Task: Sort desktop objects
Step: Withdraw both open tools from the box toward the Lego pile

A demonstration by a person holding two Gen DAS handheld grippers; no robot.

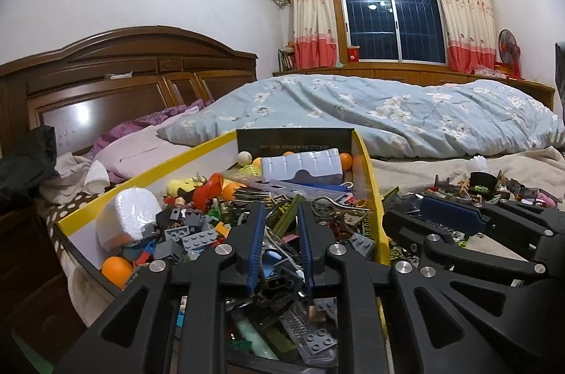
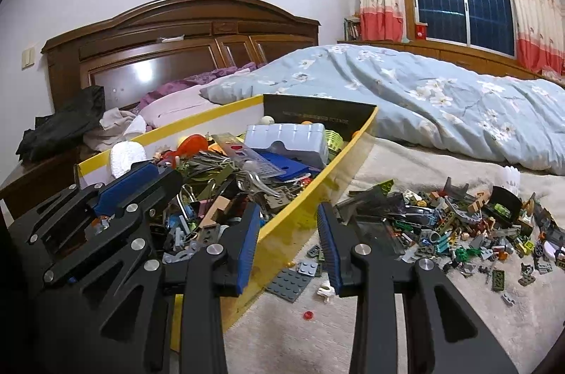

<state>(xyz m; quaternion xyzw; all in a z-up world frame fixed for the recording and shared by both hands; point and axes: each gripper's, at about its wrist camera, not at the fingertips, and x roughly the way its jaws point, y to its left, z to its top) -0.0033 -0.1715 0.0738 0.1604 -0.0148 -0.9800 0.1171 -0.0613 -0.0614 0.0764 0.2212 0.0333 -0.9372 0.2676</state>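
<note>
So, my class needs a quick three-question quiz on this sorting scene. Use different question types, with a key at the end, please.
1. True or false: the yellow box is empty.
2. Where does the loose brick pile lie? A in the box; B on the blanket beside the box; C on a chair.
3. Fill in: the left tool is above the ____.
Key: 1 false; 2 B; 3 yellow box.

Indoor artificial light, warm and even; window [image 1: 388, 16] black with night, small lamp reflections in the glass. Bright glare patch on the glossy headboard [image 2: 141, 74]. Strong fisheye bending at walls and ceiling, dark vignette in corners. Focus sharp throughout; shadows soft.
</note>
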